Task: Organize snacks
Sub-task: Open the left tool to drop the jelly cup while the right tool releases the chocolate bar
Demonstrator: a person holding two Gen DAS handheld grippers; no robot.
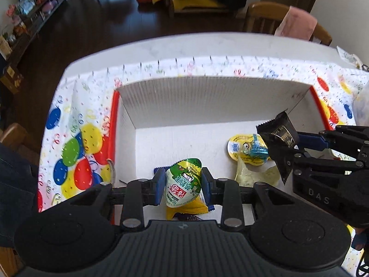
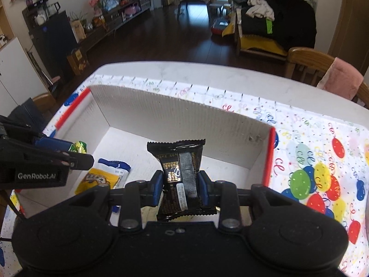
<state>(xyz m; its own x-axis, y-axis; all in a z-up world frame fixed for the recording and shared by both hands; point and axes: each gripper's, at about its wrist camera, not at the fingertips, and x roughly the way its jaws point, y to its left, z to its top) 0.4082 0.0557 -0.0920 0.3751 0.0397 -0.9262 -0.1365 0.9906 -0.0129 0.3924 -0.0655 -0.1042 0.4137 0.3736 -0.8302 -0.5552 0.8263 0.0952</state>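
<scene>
My left gripper [image 1: 182,185] is shut on a green and white jelly cup [image 1: 183,183] and holds it over the near part of a white cardboard box [image 1: 207,97]. My right gripper [image 2: 180,188] is shut on a black snack packet [image 2: 178,173], held upright above the same box [image 2: 175,115]. The right gripper with the black packet [image 1: 278,133] shows at the right in the left wrist view. The left gripper with its cup [image 2: 78,147] shows at the left in the right wrist view.
In the box lie a yellow Minions jelly cup [image 1: 244,149], a pale clear packet [image 1: 253,173], a yellow packet [image 2: 99,180] and a blue and white packet [image 2: 116,165]. The box stands on a balloon-print tablecloth [image 2: 311,173]. A chair with a pink cloth [image 2: 341,80] stands behind the table.
</scene>
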